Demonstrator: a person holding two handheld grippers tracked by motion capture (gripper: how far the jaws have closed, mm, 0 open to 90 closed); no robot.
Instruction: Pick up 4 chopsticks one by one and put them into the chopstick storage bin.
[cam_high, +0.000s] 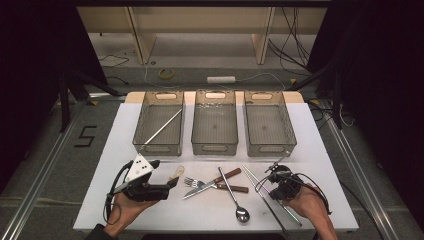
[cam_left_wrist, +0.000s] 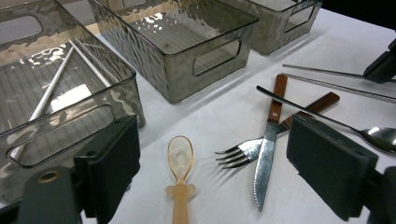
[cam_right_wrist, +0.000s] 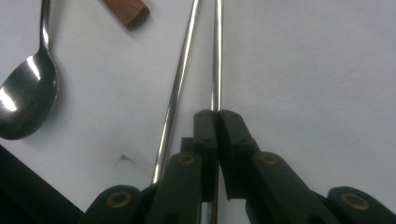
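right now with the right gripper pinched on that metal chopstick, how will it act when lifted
The chopstick looks thin, smooth and shiny, so it may slip or swivel between the closed jaws of the right gripper. It is long and seems gripped away from its middle, so one end will probably droop. It looks stiff, unlikely to bend.

Overhead light, table (cam_high: 320, 150) bright, surroundings dark. Glare on bins (cam_left_wrist: 177, 28) beyond left gripper (cam_left_wrist: 219, 172). Right gripper (cam_right_wrist: 217, 116) jaws blurred, soft shadows.

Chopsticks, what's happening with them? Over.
Right tongs shut on one metal chopstick. Its twin lies beside it, on the table. Left tongs open over amber spoon.
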